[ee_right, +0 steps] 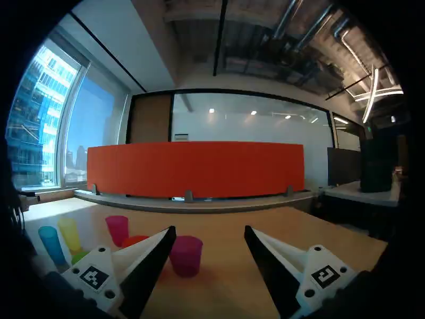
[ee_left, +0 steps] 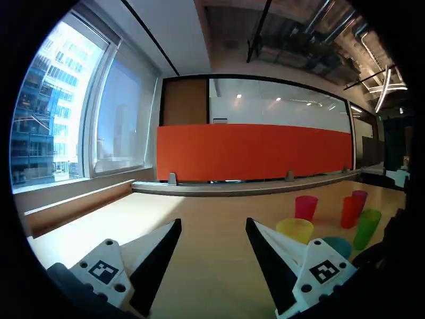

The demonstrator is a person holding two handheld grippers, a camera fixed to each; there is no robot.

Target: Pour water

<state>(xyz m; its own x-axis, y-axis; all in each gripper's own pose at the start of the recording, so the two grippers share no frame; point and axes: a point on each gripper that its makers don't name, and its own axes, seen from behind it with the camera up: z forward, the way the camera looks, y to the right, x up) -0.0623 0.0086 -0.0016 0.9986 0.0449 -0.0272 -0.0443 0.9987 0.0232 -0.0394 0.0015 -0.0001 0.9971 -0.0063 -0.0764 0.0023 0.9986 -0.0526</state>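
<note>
Daylight falls on the pale wooden table (ee_left: pixel 202 212) in the left gripper view, where the left gripper (ee_left: pixel 213 222) hangs with jaws spread wide over bare tabletop, facing the long orange partition panel (ee_left: pixel 255 151). Before that panel's right end stand the translucent plastic cups: yellow cup (ee_left: pixel 295 229), pink cup (ee_left: pixel 306 207), orange-red cup (ee_left: pixel 350 211), purple cup (ee_left: pixel 359 197), green cup (ee_left: pixel 367 228) and teal cup (ee_left: pixel 338 246). In the right gripper view the right gripper (ee_right: pixel 209 229) is likewise parted and holds nothing, with the purple cup (ee_right: pixel 186 255) before the panel's middle, and the pink cup (ee_right: pixel 117 229), yellow cup (ee_right: pixel 69 234) and teal cup (ee_right: pixel 52 244) before its left end.
</note>
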